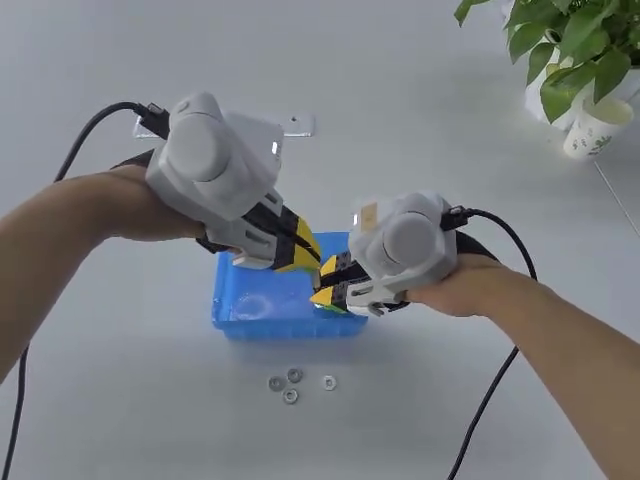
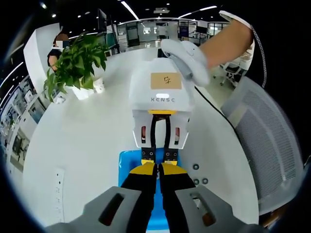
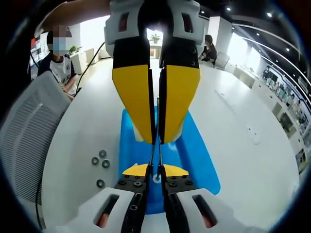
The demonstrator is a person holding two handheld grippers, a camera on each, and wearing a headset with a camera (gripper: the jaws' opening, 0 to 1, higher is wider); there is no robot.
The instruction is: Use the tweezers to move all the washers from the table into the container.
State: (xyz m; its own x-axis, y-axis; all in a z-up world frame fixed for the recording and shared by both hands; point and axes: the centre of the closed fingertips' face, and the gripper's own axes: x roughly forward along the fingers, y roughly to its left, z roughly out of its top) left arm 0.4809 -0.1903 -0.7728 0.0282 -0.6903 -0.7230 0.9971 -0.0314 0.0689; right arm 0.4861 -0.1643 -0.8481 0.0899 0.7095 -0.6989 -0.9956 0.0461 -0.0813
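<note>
tip to tip, the left gripper (image 3: pixel 158 138) and the right gripper (image 3: pixel 156 171) meet above the blue container (image 3: pixel 199 165). the left gripper's yellow jaws stand narrow, closed on the thin tweezers (image 3: pixel 157 155), whose points reach in between the right gripper's jaws. those jaws are narrow too, but whether they pinch the tweezers i cannot tell. 1 small washer (image 3: pixel 156 178) sits at the tweezers' points, right between the right gripper's tips. 4 more washers (image 3: pixel 106 164) lie on the white table (image 3: pixel 243 145) beside the container, on the person's side of both grippers.
</note>
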